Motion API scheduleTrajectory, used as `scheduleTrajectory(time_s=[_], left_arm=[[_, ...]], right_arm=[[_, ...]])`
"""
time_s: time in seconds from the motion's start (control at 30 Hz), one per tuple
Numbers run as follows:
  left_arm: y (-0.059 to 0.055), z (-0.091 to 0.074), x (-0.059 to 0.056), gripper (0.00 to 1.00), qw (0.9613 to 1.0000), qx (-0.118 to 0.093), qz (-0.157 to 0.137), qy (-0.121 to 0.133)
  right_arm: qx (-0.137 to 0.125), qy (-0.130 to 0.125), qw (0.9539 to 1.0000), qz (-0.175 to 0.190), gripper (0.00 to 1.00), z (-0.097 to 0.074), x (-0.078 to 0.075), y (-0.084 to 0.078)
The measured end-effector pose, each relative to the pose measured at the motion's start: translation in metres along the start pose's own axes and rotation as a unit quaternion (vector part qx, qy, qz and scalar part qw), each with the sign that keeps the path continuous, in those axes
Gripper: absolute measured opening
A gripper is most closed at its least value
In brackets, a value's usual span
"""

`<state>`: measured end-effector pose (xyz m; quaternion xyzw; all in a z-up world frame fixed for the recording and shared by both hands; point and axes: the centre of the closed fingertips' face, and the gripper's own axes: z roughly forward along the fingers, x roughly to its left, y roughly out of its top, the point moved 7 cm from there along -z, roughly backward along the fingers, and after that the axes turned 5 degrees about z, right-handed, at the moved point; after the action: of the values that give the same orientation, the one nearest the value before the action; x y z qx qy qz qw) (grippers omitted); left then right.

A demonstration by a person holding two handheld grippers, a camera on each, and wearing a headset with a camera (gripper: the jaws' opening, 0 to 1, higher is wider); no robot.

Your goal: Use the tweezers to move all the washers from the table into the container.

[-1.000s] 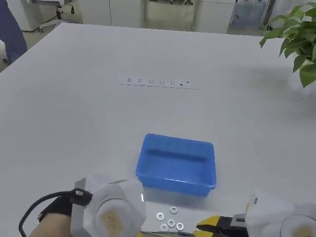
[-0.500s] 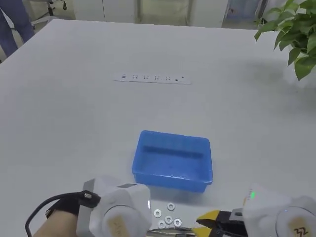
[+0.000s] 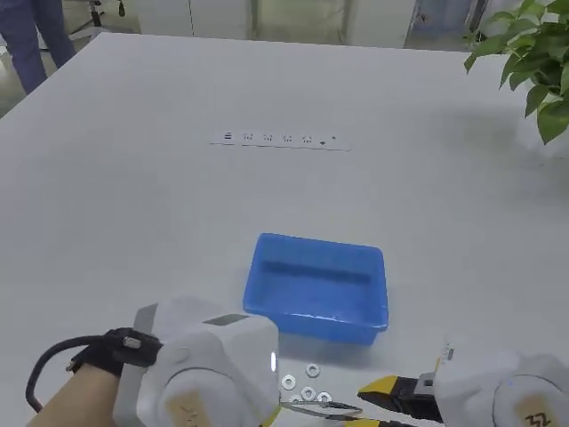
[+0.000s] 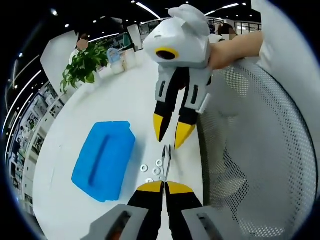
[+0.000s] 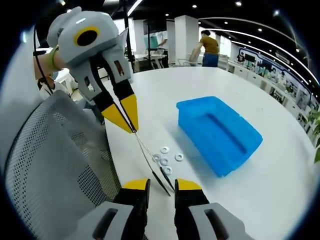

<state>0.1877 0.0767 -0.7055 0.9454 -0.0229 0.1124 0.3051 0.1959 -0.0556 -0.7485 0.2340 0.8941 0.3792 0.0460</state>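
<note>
Several small metal washers [image 3: 307, 385] lie on the white table [image 3: 160, 205], just in front of the blue container [image 3: 317, 286], which holds nothing I can see. My left gripper [image 4: 164, 186] is shut on the silver tweezers [image 4: 166, 159], which point at the washers [image 4: 152, 170]. In the right gripper view the left gripper [image 5: 127, 122] holds the tweezers [image 5: 150, 157] by one end. Their other end reaches in between the jaws of my right gripper [image 5: 162, 184], which is open. The washers [image 5: 165, 156] lie right beside the tweezers. The right gripper [image 3: 380, 396] sits right of the washers.
A grey mesh chair back [image 4: 250, 150] stands close behind the table's near edge. A flush power strip [image 3: 280, 140] lies mid-table. A potted plant [image 3: 529, 62] is at the far right. A person [image 3: 40, 40] stands at the far left.
The head camera has shifted a little. The left gripper with the tweezers has edged right, toward the right gripper. Washers and container lie where they were.
</note>
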Motion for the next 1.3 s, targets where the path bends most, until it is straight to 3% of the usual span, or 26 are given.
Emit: scheduleTrajectory(time_s=[0.2,0.33,0.47,0.53,0.63,0.67,0.77,1.1,1.3], left_arm=[[0.023,-0.006,-0.002,0.00,0.9997,-0.021,0.014,0.005],[0.030,-0.003,-0.001,0.00,0.9994,-0.029,0.020,0.005],[0.010,0.007,0.000,0.00,1.0000,-0.001,-0.004,0.004],[-0.002,0.008,-0.003,0.00,0.9994,0.013,-0.030,-0.007],[-0.013,0.009,-0.006,0.00,0.9984,0.012,-0.053,-0.013],[-0.019,0.010,-0.008,0.01,0.9973,0.018,-0.069,-0.017],[-0.029,0.015,-0.011,0.06,0.9960,0.037,-0.078,-0.021],[-0.044,0.035,-0.023,0.09,0.9921,0.055,-0.105,-0.041],[-0.046,0.041,-0.021,0.08,0.9931,0.068,-0.091,-0.026]], right_arm=[[-0.004,0.025,0.9994,-0.024,0.18,0.005,0.007,0.007],[0.006,0.035,0.9985,-0.043,0.10,0.012,0.008,0.008],[0.026,0.034,0.9978,-0.050,0.15,0.016,0.006,0.003],[0.028,0.034,0.9976,-0.054,0.15,0.014,0.006,0.002],[0.022,0.033,0.9983,-0.043,0.14,0.013,0.005,0.001],[0.022,0.033,0.9984,-0.041,0.15,0.013,0.005,0.000],[0.023,0.032,0.9984,-0.040,0.14,0.012,0.004,0.000],[0.030,0.040,0.9976,-0.048,0.13,0.014,0.007,0.000],[0.035,0.044,0.9970,-0.052,0.13,0.016,0.008,0.000]])
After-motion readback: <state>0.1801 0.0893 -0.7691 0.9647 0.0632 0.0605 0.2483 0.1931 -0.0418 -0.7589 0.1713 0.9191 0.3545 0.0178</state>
